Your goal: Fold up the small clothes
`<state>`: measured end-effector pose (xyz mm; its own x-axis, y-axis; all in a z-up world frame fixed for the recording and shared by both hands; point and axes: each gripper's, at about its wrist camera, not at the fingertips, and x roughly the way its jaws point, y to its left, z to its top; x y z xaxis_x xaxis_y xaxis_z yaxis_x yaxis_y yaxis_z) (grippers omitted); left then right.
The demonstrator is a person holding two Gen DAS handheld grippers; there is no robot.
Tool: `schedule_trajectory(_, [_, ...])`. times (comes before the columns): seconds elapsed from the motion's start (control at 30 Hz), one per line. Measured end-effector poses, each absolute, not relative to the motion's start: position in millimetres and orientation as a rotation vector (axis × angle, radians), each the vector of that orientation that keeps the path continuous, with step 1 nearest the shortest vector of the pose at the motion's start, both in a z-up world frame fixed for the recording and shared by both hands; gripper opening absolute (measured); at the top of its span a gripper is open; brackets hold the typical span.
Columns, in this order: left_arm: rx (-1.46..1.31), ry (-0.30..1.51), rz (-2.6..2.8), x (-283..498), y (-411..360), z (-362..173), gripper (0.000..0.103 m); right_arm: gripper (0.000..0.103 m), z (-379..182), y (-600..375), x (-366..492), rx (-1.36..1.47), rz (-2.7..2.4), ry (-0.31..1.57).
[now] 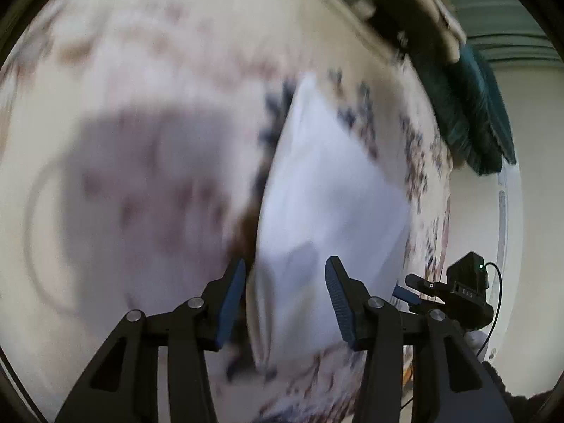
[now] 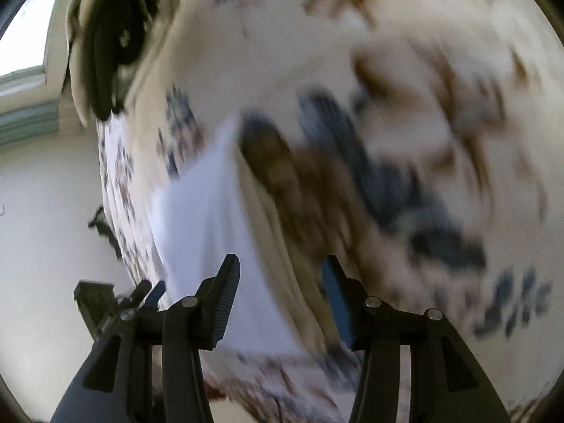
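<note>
item: white garment (image 1: 328,190), lying flat on a patterned bedspread (image 1: 141,70), between and just ahead of both claws. left claw (image 1: 285,303): jaws apart, empty, over its near edge. right claw (image 2: 278,303): jaws apart, empty, over its creased side. step, judged: reaching to grasp. next: each claw closes on one edge. both views blurred.

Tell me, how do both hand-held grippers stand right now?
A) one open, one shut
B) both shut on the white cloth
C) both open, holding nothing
C: the left hand-held gripper and the right hand-held gripper both show spread fingers with the white cloth lying beyond, ungripped.
</note>
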<state>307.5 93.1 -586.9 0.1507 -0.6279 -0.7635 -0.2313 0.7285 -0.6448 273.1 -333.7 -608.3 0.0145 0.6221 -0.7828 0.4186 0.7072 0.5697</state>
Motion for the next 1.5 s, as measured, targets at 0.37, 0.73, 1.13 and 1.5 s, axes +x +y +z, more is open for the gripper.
schedule_trajectory(0.37, [-0.808,1.359,-0.231,272.1,93.8,-594.4,0.005,0.008,-629.7,-295.6,230.6,0.924,0.274,1.642])
schedule_trajectory(0.73, [-0.867,1.370,-0.201,272.6,117.4,-594.3,0.031,0.026,-625.2,-299.7,247.7,0.872,0.322,1.669])
schedule_trajectory(1.13, [-0.975,1.381,-0.457,359.3,65.0,-636.6,0.060,0.068,-688.8,-293.8,290.9,1.124,0.559,1.638])
schedule_trajectory(1.5, [-0.875,1.291,-0.455,363.2,56.7,-599.0,0.009,0.013,-664.1,-265.8,317.6,1.021,0.610,1.581])
